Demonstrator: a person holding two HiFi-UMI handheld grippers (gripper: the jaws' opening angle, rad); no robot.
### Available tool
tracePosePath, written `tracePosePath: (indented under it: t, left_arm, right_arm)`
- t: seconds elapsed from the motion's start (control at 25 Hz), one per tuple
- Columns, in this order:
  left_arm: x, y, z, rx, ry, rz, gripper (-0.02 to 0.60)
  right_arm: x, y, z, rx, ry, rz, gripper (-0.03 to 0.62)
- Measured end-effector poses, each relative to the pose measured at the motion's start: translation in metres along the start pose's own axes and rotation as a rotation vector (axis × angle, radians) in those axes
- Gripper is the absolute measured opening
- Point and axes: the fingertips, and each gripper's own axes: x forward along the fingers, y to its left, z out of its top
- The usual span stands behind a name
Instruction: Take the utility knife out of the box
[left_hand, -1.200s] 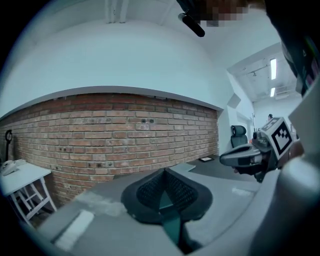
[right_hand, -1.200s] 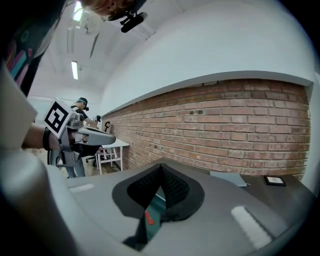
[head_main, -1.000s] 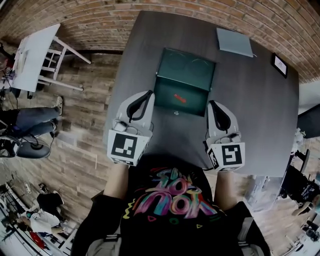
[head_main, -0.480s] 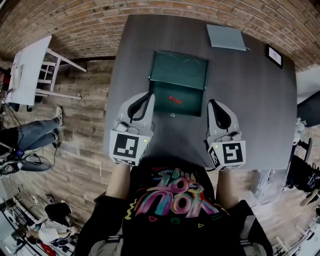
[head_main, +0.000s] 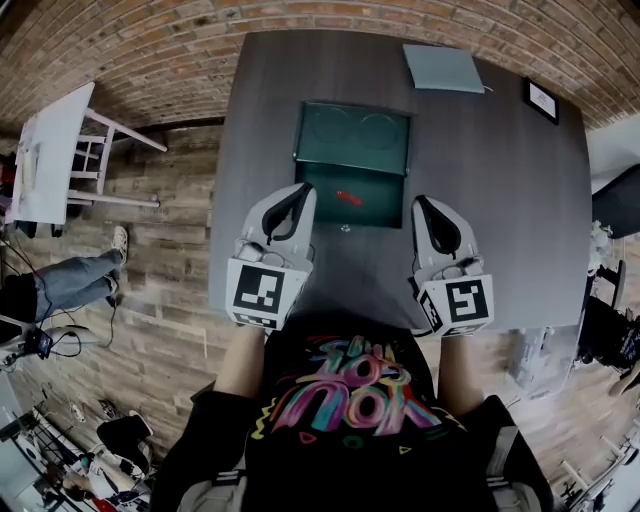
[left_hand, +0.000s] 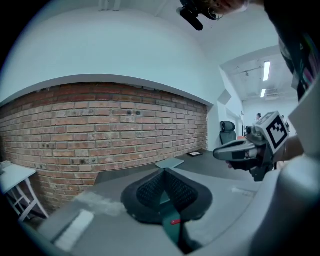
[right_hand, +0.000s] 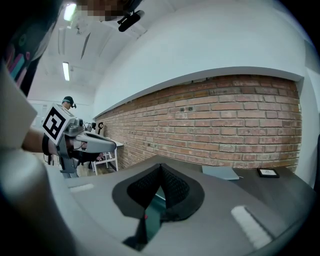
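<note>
The red utility knife lies inside the open green box, in the middle of the dark table. The box's lid is open toward the far side. Your left gripper is just beside the box's near left corner. Your right gripper is just beside its near right corner. Both have their jaws shut tight, with nothing in them. A blue-grey pad lies at the far right.
</note>
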Motion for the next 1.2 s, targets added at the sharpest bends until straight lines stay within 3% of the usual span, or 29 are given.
tracePosePath:
  t: [0.48,0.96,1.2]
  left_arm:
    - [0.007,-0.001,-0.020,0.021,0.039,-0.052,0.016]
    - [0.020,0.000,-0.041,0.042,0.105,-0.121,0.104]
    - [0.032,-0.007,-0.044,0.095,0.124,-0.177,0.123]
  right_arm:
    - [-0.004,-0.001,-0.010,0.031,0.021,-0.031,0.000]
    - [0.001,-0.002,-0.021,0.069,0.039,-0.067,0.000]
    - [-0.001,-0.008,-0.027,0.082,0.049,-0.093,0.000]
